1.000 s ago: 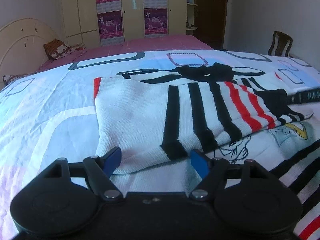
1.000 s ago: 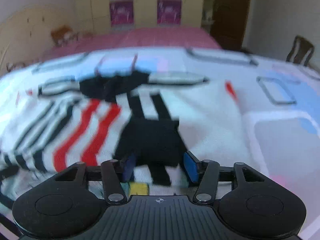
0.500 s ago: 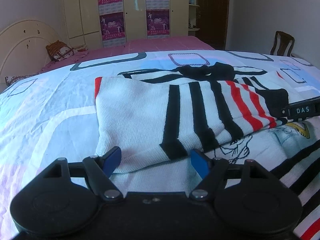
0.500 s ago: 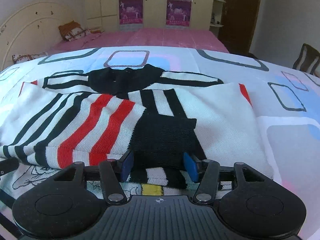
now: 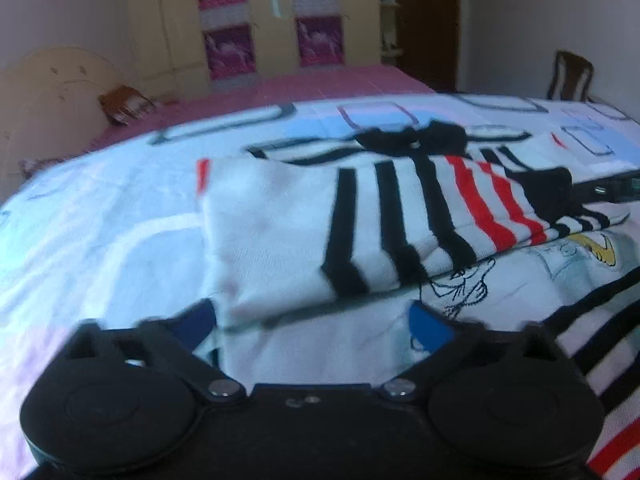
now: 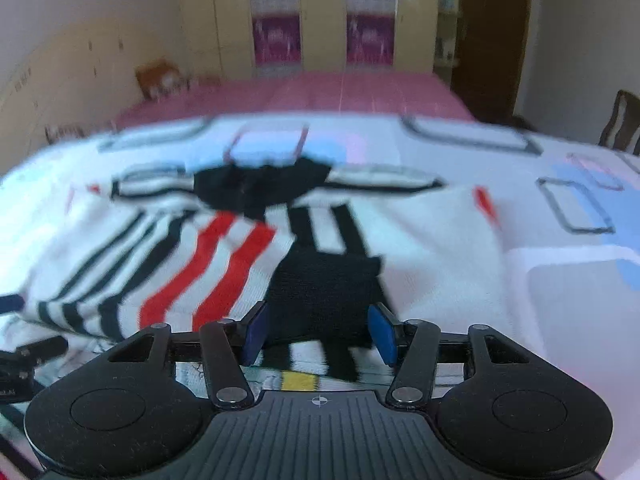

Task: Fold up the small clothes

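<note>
Letting go on both sides: my left hand-held gripper [image 5: 312,320] and right hand-held gripper [image 6: 318,334] have just been opening, and both stand spread. The sweater [image 5: 304,232] lies folded between the left pads and its black cuff [image 6: 324,292] between the right, neither pinched. One soft, light knit sweater, mid-bed [image 5: 100,232]; I'd grip a folded edge. Beyond it, one chair [image 6: 620,124].

A tall cream wooden wardrobe [image 6: 320,16] with magenta posters stands at twelve o'clock. A dark brown door [image 6: 494,36] sits at one o'clock, a dark wooden chair [image 5: 570,76] at two, a curved cream headboard [image 5: 52,92] at ten.
</note>
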`<state>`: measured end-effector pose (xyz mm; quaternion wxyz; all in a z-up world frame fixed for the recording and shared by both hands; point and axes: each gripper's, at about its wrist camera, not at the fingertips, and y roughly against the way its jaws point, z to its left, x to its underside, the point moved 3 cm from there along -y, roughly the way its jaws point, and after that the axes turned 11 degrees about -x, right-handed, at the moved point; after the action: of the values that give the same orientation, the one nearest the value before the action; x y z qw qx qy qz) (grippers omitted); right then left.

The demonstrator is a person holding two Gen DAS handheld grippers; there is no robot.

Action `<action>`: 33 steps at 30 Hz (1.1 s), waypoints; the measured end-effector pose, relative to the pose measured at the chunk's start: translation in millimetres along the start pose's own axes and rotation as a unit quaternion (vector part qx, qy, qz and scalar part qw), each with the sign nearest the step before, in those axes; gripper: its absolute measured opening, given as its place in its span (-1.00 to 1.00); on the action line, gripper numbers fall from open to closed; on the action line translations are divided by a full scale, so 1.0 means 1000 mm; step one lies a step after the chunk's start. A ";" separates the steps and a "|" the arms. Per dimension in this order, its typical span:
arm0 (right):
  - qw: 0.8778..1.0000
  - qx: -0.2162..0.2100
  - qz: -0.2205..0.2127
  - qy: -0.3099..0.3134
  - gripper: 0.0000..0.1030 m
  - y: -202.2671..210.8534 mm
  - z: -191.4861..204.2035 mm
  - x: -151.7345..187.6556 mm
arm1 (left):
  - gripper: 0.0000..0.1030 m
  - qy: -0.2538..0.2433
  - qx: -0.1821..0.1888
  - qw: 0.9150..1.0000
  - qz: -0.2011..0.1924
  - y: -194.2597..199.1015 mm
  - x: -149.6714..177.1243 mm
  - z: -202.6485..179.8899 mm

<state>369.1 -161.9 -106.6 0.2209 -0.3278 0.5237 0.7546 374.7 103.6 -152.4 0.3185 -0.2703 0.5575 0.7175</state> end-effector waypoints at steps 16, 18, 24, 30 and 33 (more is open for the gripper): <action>0.969 -0.094 0.039 -0.225 -0.33 0.174 -0.101 0.146 | 0.15 0.076 0.085 0.989 0.091 0.115 0.113 0.032; 0.961 -0.116 0.041 -0.247 -0.33 0.188 -0.101 0.163 | 0.15 0.099 0.097 0.986 0.093 0.127 0.123 0.031; 0.932 -0.198 0.055 -0.298 -0.33 0.215 -0.088 0.199 | -0.30 0.208 0.179 0.954 0.123 0.150 0.151 0.038; 0.910 -0.236 0.040 -0.338 -0.33 0.202 -0.086 0.199 | -0.30 0.317 0.235 0.910 0.126 0.129 0.160 0.047; 0.906 -0.243 0.034 -0.345 -0.33 0.193 -0.092 0.193 | -0.31 0.331 0.254 0.900 0.128 0.113 0.151 0.043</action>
<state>129.9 -318.4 -144.5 0.2748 -0.0727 0.2259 0.9317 189.4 149.0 -184.3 0.0788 -0.3280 0.8238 0.4556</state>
